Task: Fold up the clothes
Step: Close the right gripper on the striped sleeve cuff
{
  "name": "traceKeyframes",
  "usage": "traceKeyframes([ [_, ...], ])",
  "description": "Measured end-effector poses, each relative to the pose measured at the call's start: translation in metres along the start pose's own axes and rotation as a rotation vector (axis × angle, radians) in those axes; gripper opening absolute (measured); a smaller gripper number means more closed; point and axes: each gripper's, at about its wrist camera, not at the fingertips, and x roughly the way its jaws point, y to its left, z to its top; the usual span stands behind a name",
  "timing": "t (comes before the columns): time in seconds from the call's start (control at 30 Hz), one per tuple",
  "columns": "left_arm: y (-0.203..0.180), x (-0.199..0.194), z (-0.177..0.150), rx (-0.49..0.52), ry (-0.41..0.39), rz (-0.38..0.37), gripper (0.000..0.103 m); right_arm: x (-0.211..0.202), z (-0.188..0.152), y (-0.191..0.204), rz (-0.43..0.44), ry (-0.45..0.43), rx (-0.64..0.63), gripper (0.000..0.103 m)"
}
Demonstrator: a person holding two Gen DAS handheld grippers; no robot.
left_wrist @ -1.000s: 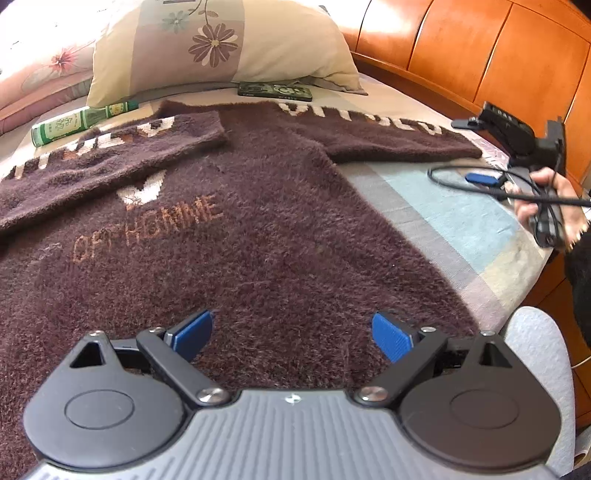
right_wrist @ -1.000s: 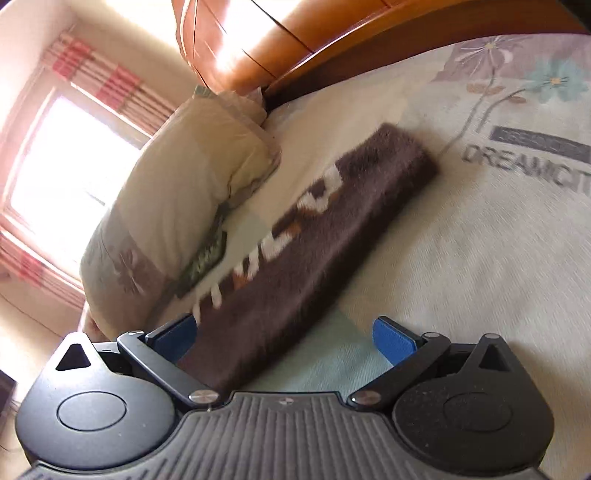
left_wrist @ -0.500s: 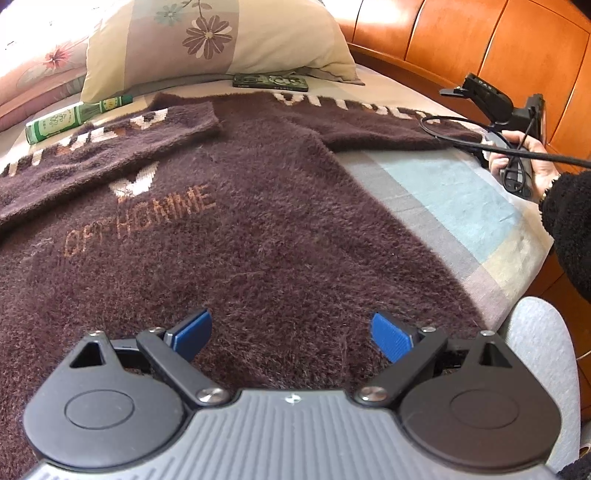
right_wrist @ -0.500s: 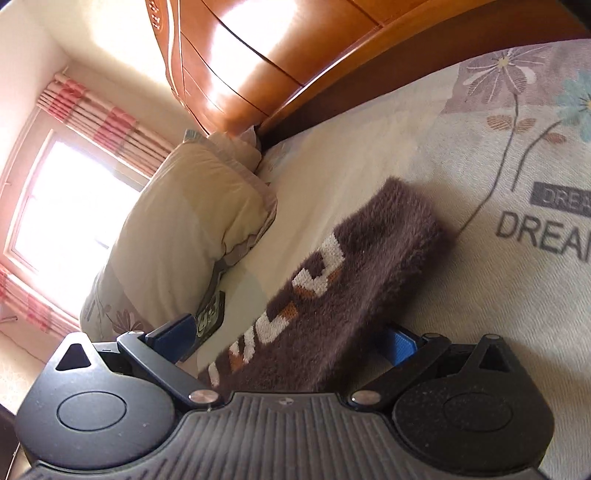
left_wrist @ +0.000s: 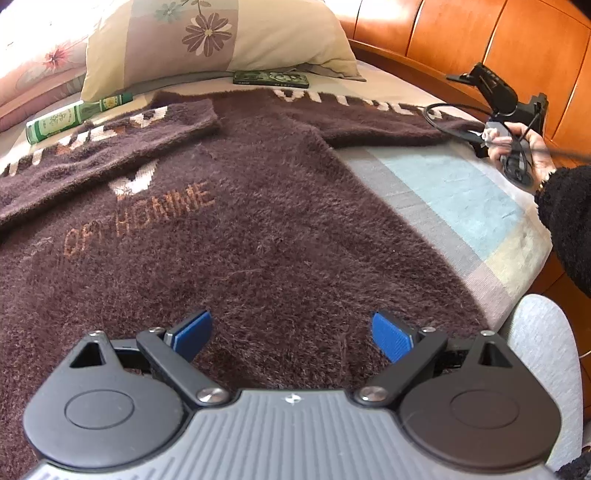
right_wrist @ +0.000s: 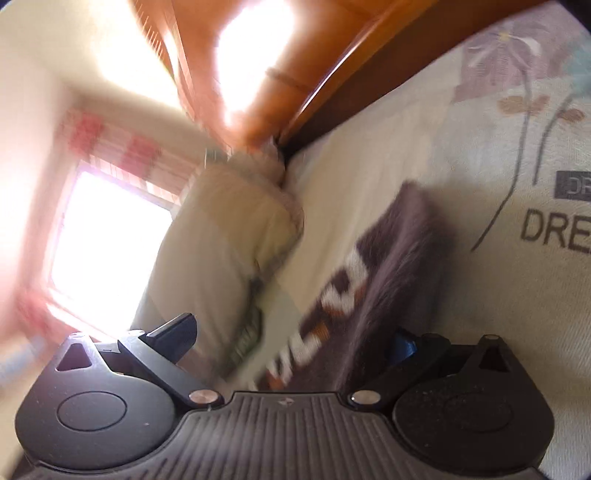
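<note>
- Covering most of the left wrist view, the bed (left_wrist: 461, 192) with its striped sheet runs out of frame on 3 sides; a wooden headboard (left_wrist: 461, 33) stands behind it.
- Lying flat on the bed, the brown fuzzy sweater (left_wrist: 240, 240) has its hem hidden under the left gripper's body and its left part cut off by the frame edge. 1 sleeve is folded across the chest, above the orange lettering.
- The other sleeve (right_wrist: 384, 280) stretches out sideways; in the right wrist view it is smeared by motion blur and its white and orange letters cannot be read.
- A floral pillow (left_wrist: 221, 37) sits at the head of the bed, its top cut off.
- The left gripper (left_wrist: 291, 334) hovers low over the sweater's lower part — blue fingers spread wide, nothing between them.
- The right gripper (right_wrist: 291, 336) is at the sleeve's end; the sleeve runs between its spread fingers and covers most of the right one, so whether they have hold of the cloth — I cannot tell.
- The person's right hand (left_wrist: 524, 147), in a dark fuzzy cuff, holds that gripper's handle, with a cable looped beside it.
- A green bottle (left_wrist: 70, 118) lies beside the pillow.
- A dark flat packet (left_wrist: 271, 78) lies just above the collar; its print is too small to read.
</note>
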Motion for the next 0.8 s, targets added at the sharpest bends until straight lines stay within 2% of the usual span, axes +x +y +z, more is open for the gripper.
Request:
traceKeyframes([
  [0.07,0.0,0.0,0.0,0.001,0.002,0.003,0.094,0.001,0.005,-0.005,-0.018,-0.016,0.019,0.092],
  [0.13,0.0,0.001,-0.001,0.002,0.004,0.006,0.094,0.004,0.006,-0.005,-0.069,-0.009,-0.016,0.076],
  [0.2,0.0,0.002,-0.002,-0.006,0.01,0.012,0.094,0.006,0.004,-0.008,-0.125,-0.011,-0.063,0.046],
  [0.23,0.0,0.002,-0.002,-0.008,0.012,0.011,0.094,0.006,0.003,-0.011,-0.146,-0.02,-0.073,0.038],
  [0.3,0.0,0.001,-0.003,-0.005,0.01,0.006,0.094,0.003,0.001,-0.019,-0.148,-0.036,-0.068,0.014],
  [0.43,0.001,0.0,-0.004,-0.006,0.009,0.011,0.094,-0.002,0.0,-0.025,-0.116,-0.036,-0.075,0.01],
  [0.63,0.003,-0.005,-0.003,-0.006,0.004,0.014,0.094,0.009,0.001,-0.008,-0.216,-0.002,-0.137,0.009],
  [0.8,0.008,-0.018,-0.002,0.018,-0.011,0.014,0.094,0.019,0.002,0.008,-0.3,0.032,-0.198,0.011],
])
